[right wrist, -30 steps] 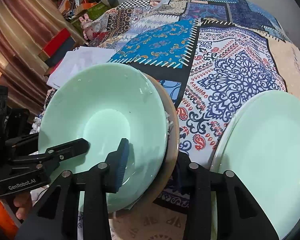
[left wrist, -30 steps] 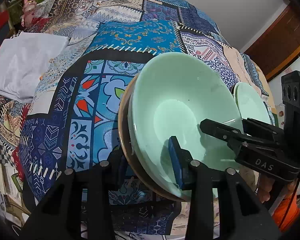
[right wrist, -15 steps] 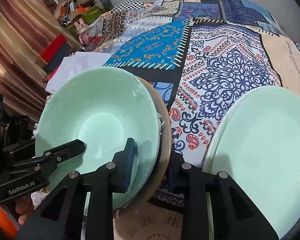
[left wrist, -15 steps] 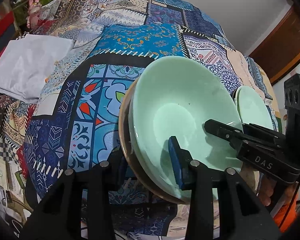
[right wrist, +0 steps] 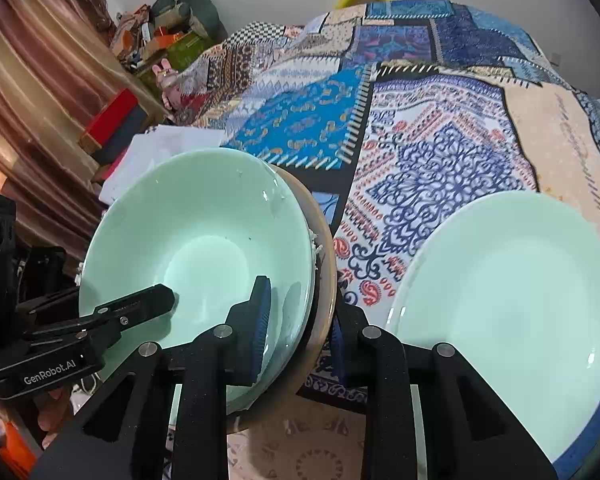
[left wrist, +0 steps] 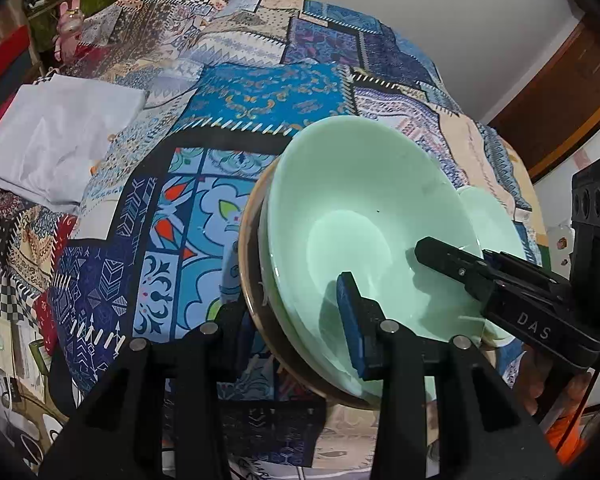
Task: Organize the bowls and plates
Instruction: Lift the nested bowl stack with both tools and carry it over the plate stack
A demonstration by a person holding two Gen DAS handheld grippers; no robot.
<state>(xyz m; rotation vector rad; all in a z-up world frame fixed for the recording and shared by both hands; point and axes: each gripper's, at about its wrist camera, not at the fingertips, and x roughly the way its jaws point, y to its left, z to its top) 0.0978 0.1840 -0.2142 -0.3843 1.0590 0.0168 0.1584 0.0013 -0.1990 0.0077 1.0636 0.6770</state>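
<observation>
A stack of mint-green bowls point(left wrist: 364, 208) nested in a tan-rimmed bowl point(left wrist: 247, 248) is held above the patchwork cloth. My left gripper point(left wrist: 292, 320) is shut on the stack's near-left rim, one pad inside the top bowl and one outside. My right gripper point(right wrist: 300, 328) is shut on the stack point(right wrist: 196, 232) at its right rim, straddling it the same way. Each gripper shows in the other's view, the right one point(left wrist: 452, 264) and the left one point(right wrist: 148, 304). A mint-green plate point(right wrist: 508, 296) lies on the cloth to the right, partly hidden behind the bowls in the left wrist view point(left wrist: 496, 224).
A patchwork cloth point(left wrist: 260, 96) covers the surface. A folded white cloth point(left wrist: 56, 136) lies at the left. Boxes and clutter point(right wrist: 148, 36) stand at the far left by a curtain point(right wrist: 28, 92). A wooden door point(left wrist: 560, 92) is at the right.
The bowl stack, held by both grippers, has shifted slightly right and lifted a little. The grips have not changed.
</observation>
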